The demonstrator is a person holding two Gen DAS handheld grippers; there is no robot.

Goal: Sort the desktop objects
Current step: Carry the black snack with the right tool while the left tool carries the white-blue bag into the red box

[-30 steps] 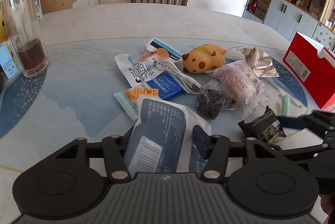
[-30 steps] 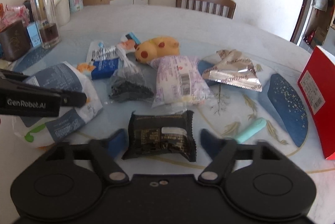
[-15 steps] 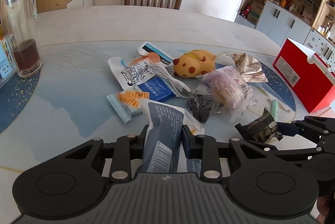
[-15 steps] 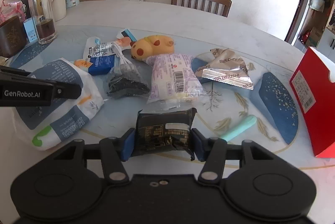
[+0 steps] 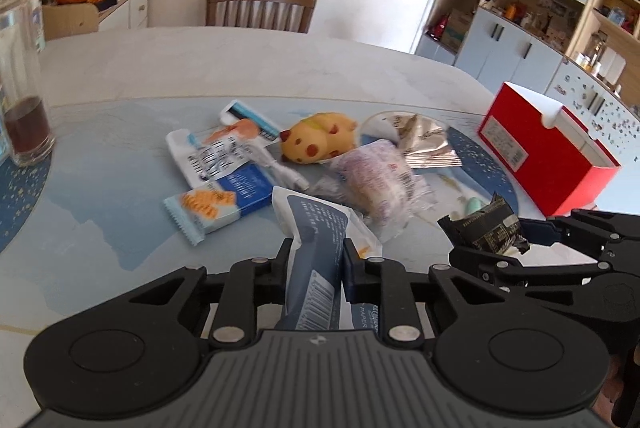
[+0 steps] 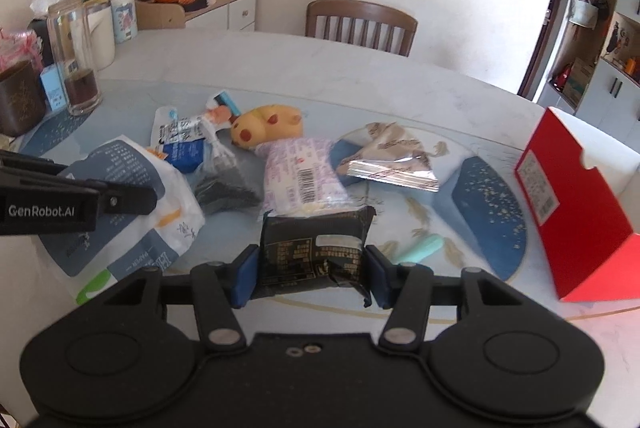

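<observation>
We see the left gripper (image 5: 315,264) clamped on the tissue pack (image 5: 316,260), the right gripper (image 6: 310,272) half-wide, gripping the black snack packet (image 6: 312,248).

We look from just behind each tool, angled down and close over the tabletop (image 5: 240,68). Both views face the far chair (image 5: 260,8) and share the central pile; each sees the other tool at its edge.
</observation>
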